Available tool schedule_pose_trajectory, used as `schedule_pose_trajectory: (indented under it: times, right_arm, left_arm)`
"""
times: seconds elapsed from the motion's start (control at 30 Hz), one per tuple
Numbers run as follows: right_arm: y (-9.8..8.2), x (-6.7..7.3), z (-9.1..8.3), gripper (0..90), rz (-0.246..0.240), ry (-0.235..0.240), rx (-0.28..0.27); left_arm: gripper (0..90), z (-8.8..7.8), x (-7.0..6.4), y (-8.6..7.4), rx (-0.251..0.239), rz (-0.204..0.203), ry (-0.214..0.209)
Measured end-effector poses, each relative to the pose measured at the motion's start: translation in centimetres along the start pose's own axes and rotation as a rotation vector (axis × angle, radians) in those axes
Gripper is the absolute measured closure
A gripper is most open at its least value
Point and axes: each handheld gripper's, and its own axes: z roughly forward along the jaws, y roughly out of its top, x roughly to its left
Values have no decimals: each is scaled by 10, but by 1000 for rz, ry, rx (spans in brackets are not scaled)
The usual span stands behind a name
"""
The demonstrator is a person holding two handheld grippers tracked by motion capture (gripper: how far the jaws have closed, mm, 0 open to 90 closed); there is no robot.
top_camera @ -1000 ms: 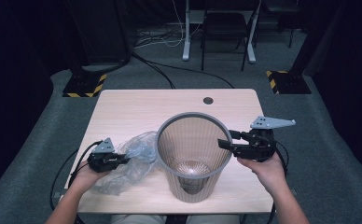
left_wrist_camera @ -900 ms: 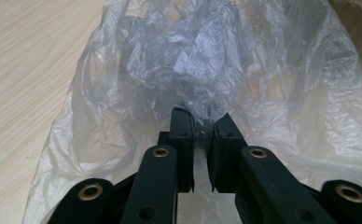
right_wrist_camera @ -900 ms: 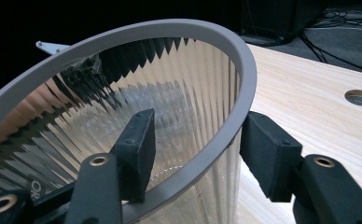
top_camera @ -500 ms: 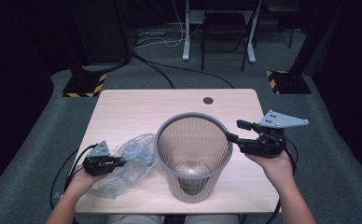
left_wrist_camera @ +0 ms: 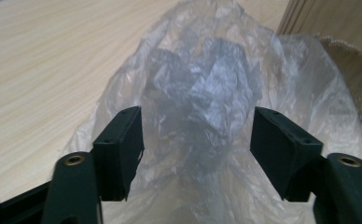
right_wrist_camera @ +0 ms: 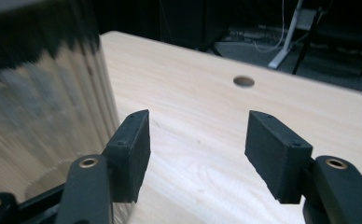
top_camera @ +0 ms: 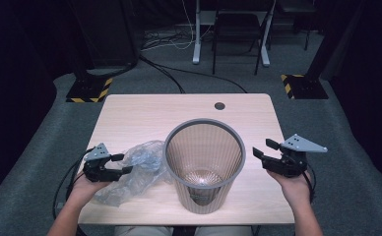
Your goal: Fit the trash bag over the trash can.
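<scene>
A: So, where is the plastic bag [top_camera: 132, 169] now?

B: It lies crumpled on the desk [top_camera: 144, 115] in the lower left of the high view, touching the left side of the ribbed wastebasket [top_camera: 205, 164]. I think it waits there to be put inside the basket as a liner.

A: And the left tongs [top_camera: 121, 163]?

B: Their jaws have just been opening. In the left gripper view the bag [left_wrist_camera: 207, 107] shows between the two pads, but the pads stand apart and do not press it, so I judge the bag is released, perhaps to take a better hold of its edge.

A: What does the right hand do?

B: The right tongs [top_camera: 262, 150] are open too and hold nothing. They sit just beside the right wall of the basket, in the lower right; probably they are there to steady it.

A: Anything in the way?

B: The basket itself stands between the two hands. Behind it is a round cable hole [top_camera: 219, 105] in the desk, well apart. Beyond the desk I see a chair [top_camera: 237, 34] and cables on the floor.
</scene>
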Motion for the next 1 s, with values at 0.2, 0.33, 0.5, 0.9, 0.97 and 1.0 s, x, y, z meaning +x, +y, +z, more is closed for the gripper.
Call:
schedule_pose_trajectory:
  times: [0.2,0.33,0.5,0.9,0.97,1.0]
  right_arm:
    - [-28,-7,16,394,42,-10,29]
    - [-41,-9,22,394,60,-13,47]
    - [-49,-10,24,394,67,-16,52]
    - [-58,-13,21,394,80,-15,48]
    - [-59,-14,22,395,88,-12,50]
    - [-59,-14,23,394,92,-11,53]
  left_arm:
    - [264,5,-2,12,-25,1,-9]
    - [263,18,-7,19,-3,16,-32]
    - [257,37,-10,25,24,24,-24]
    - [251,25,-11,42,-3,39,0]
    - [242,22,-11,47,-17,33,0]
    - [236,23,-12,50,-21,32,-4]
